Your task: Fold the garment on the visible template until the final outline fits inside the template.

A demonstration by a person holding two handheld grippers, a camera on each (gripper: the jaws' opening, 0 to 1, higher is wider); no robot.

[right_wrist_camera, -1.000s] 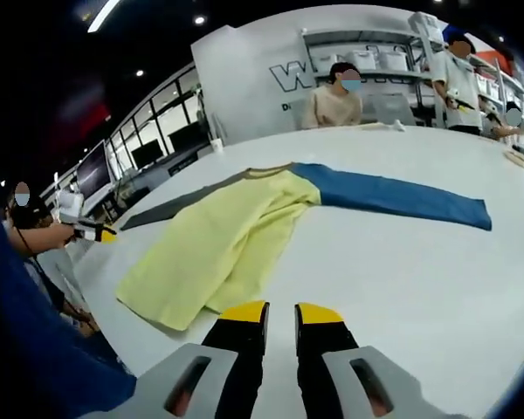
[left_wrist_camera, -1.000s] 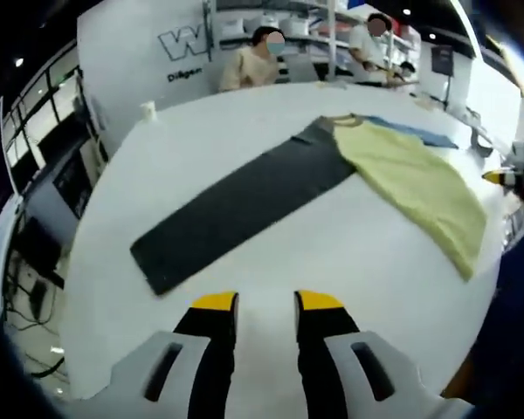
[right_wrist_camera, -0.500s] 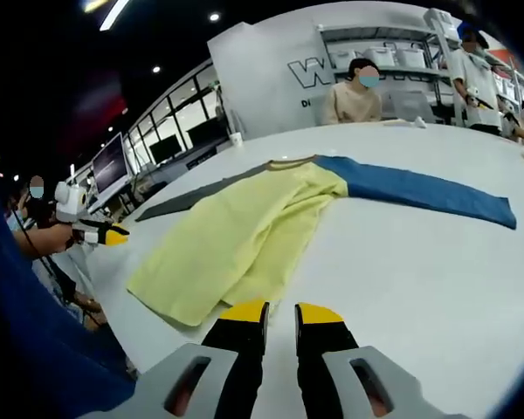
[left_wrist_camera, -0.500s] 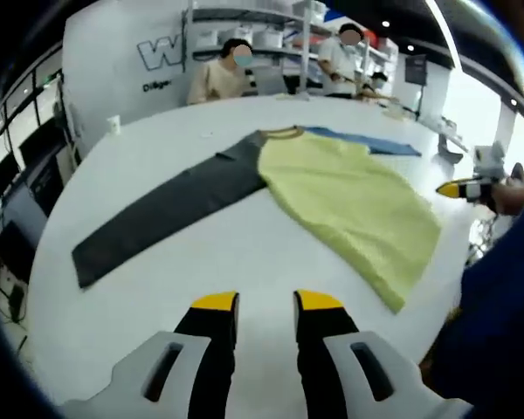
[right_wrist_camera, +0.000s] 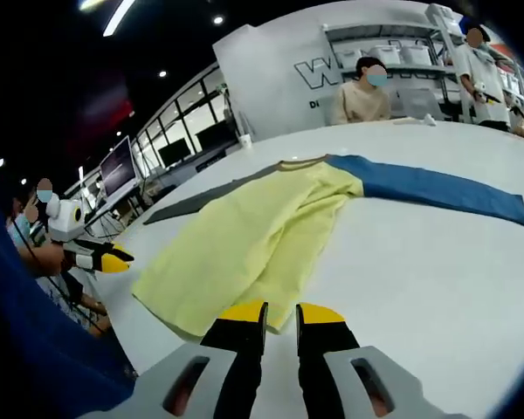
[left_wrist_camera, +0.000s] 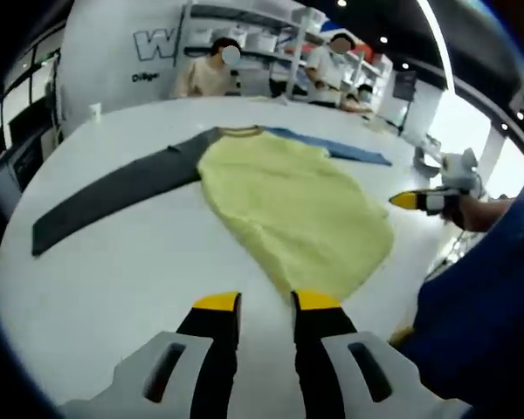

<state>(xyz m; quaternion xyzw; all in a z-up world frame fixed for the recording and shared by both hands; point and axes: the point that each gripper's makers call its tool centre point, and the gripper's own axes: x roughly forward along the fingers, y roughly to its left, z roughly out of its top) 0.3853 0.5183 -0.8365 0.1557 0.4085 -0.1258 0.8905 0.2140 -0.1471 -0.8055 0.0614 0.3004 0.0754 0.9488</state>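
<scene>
I had brought both grippers nearer the shirt's (left_wrist_camera: pixel 288 205) hem over the last second, so the first fold looked about to begin. My left gripper (left_wrist_camera: pixel 265 303) and right gripper (right_wrist_camera: pixel 279 308) each held their 2 fingers narrowly apart, holding nothing. The shirt lay flat on the smooth white tabletop (left_wrist_camera: pixel 113 262): soft yellow body, 1 gray sleeve (left_wrist_camera: pixel 105 194), 1 blue sleeve (right_wrist_camera: pixel 428 185).

Both grippers have closed in on the garment (left_wrist_camera: pixel 288 209) since a second ago. The left gripper (left_wrist_camera: pixel 266 302) now sits at the yellow hem, having started over bare table (left_wrist_camera: pixel 113 262). The right gripper (right_wrist_camera: pixel 280 309) has likewise reached the hem edge. Jaw gaps unchanged.
</scene>
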